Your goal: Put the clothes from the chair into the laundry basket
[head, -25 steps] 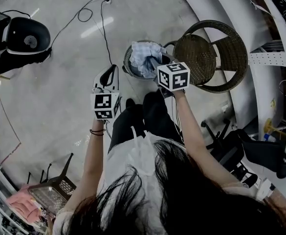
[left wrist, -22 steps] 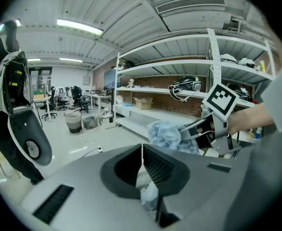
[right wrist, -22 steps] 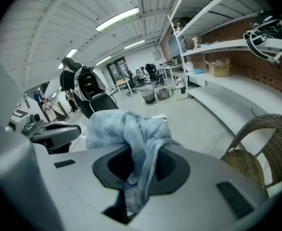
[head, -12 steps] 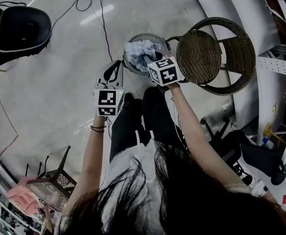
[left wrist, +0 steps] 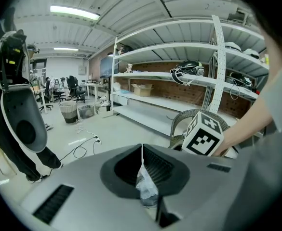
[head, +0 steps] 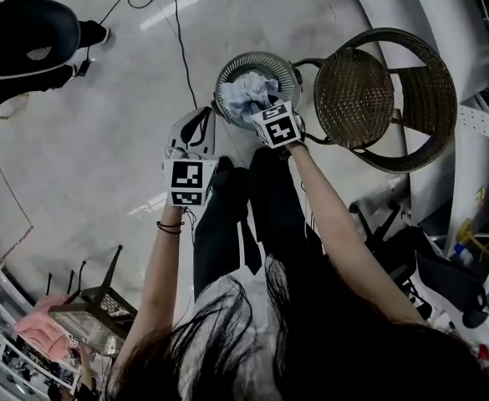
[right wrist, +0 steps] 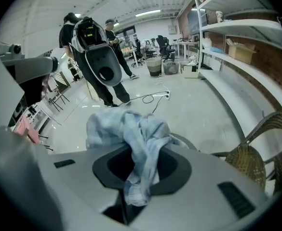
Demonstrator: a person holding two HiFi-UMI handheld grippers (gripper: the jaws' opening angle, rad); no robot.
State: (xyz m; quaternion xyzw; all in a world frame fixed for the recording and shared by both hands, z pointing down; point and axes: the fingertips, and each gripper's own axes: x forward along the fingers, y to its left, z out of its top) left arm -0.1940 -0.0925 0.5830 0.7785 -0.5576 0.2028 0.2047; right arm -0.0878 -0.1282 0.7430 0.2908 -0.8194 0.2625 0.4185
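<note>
left gripper [left wrist: 141, 174]: jaws together, a small pale scrap [left wrist: 146, 191] pinched between them; its nature cannot be told. laundry basket [head: 227, 72]: on the floor, just beside the chair. garment [head: 250, 90]: pale blue, crumpled, bunched over the basket's mouth; likely light, soft and limp, best taken by a gathered fold. no clear long axis; the pinched fold runs out along the jaws toward the basket. right gripper [right wrist: 131, 191]: clamped on that fold. chair [head: 357, 86]: wicker, seat bare.
</note>
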